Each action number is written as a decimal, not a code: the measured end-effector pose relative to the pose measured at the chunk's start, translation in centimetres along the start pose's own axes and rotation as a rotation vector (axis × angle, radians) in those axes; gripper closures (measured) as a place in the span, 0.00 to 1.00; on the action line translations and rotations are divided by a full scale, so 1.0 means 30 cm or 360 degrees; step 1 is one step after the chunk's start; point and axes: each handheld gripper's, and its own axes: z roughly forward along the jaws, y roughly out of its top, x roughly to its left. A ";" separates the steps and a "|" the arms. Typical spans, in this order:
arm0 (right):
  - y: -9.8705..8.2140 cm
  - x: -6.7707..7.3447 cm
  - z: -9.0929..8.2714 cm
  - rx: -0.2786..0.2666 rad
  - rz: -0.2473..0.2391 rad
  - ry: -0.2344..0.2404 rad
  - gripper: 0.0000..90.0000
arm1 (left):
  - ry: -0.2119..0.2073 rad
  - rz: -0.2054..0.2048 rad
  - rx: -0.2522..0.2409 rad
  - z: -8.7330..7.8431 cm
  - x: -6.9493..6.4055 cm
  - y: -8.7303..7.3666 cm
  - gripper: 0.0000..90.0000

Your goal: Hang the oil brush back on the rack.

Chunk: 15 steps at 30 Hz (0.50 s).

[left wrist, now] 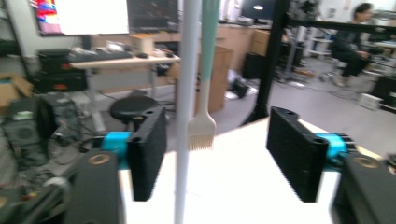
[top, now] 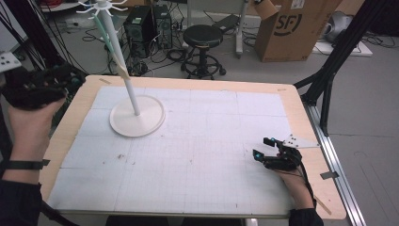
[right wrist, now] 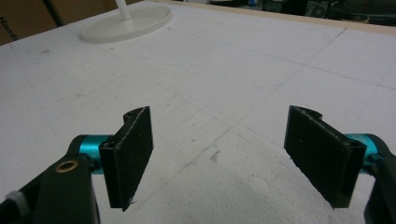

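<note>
A white rack stands on a round base (top: 137, 116) at the table's back left, its thin pole (left wrist: 186, 93) rising to hooks (top: 102, 7) at the top. A brush with a teal handle (left wrist: 208, 42) and a cream bristle head (left wrist: 201, 133) hangs down along the pole. My left gripper (top: 40, 87) is held up off the table's left edge, level with the pole's middle. In the left gripper view my left gripper (left wrist: 218, 140) is open, with pole and brush head in the gap and neither pad touching them. My right gripper (top: 266, 147) rests low at the mat's front right. In its own view my right gripper (right wrist: 219, 140) is open and empty.
A white gridded mat (top: 197, 141) covers the wooden table (top: 301, 113). Behind the table are a black stool (top: 203, 37), computer towers (top: 148, 28) and a cardboard box (top: 291, 28). Black frame legs (top: 329, 70) stand at the right.
</note>
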 end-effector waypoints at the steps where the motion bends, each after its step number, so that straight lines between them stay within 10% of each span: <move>1: -0.001 0.001 0.001 0.0002 0.0000 -0.0001 0.26 | -0.0009 0.0012 0.0018 0.003 -0.005 -0.028 0.35; 15: -0.009 0.011 0.005 0.0053 -0.0005 -0.0011 0.25 | -0.0152 0.0156 0.0323 0.091 -0.101 -0.480 0.19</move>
